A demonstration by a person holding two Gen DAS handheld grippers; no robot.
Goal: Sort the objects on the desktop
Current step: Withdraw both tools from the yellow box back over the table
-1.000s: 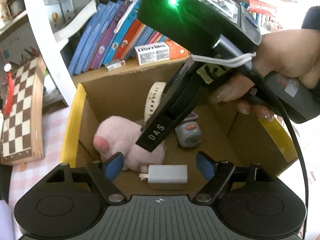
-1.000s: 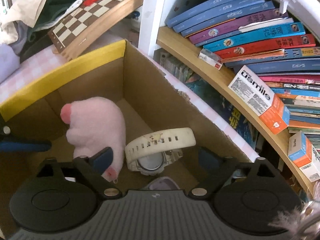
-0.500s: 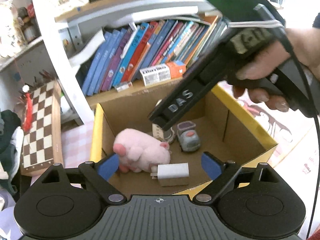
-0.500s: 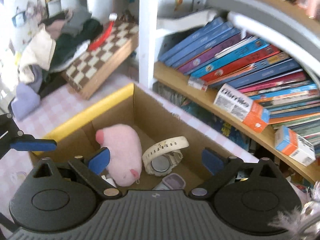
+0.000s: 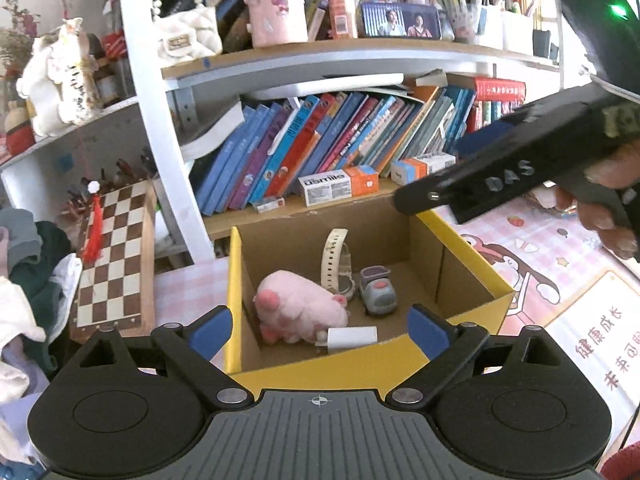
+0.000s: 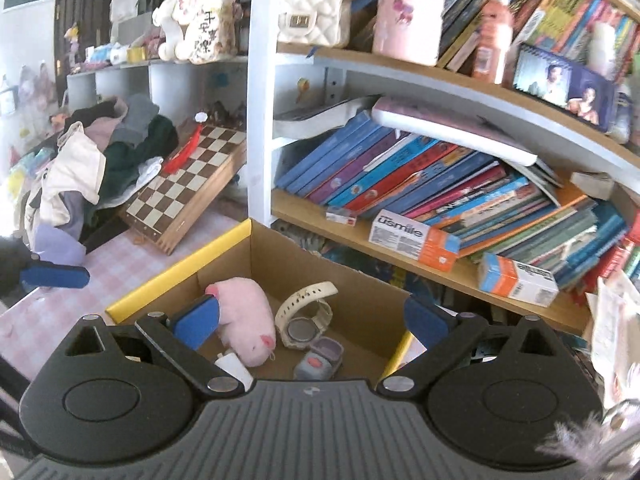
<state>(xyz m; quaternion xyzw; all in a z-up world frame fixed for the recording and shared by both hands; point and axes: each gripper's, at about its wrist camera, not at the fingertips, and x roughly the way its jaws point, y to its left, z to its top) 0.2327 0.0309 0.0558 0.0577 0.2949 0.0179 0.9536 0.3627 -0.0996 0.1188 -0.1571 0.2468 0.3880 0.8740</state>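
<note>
Inside the open cardboard box with yellow rims, four things lie together: a pink plush pig, a cream-strapped wristwatch standing on edge just beside it, a small grey toy car to the watch's right, and a white plug adapter touching the pig at the near wall. The left gripper hangs above the box's near edge, tongs wide apart, nothing between them. The right gripper hovers over the far side, tongs spread too, empty. Beyond, a wooden chessboard leans by the bookshelf.
</note>
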